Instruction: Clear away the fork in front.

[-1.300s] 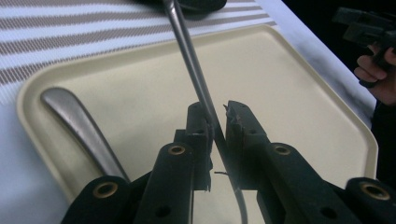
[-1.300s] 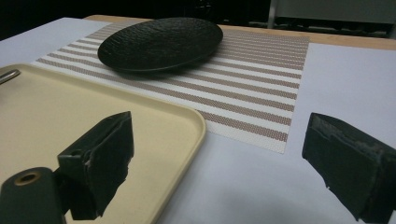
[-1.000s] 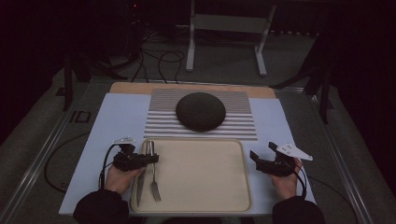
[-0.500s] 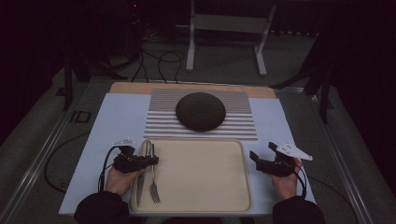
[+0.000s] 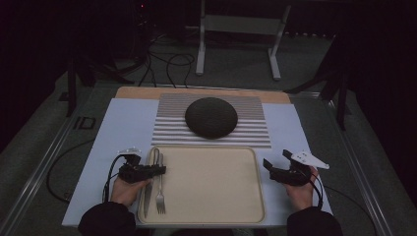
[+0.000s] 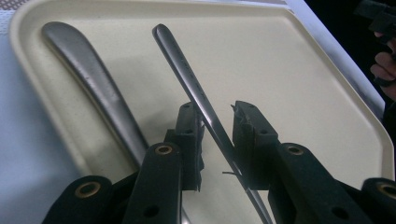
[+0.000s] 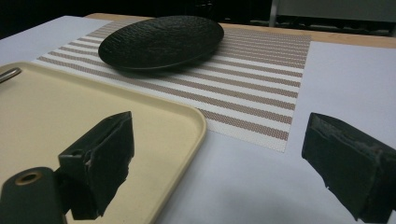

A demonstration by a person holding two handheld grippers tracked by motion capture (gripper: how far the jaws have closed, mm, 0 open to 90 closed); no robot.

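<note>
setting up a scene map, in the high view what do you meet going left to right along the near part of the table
left gripper → knife → fork → bare middle of the cream tray → right gripper

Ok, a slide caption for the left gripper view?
Left gripper straddling a fork handle on the cream tray.

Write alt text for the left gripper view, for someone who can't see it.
The left gripper's two black jaws straddle the slim steel handle of a fork lying on a cream tray, with a small gap showing on each side. A broader knife handle lies beside it near the tray's rim.
</note>
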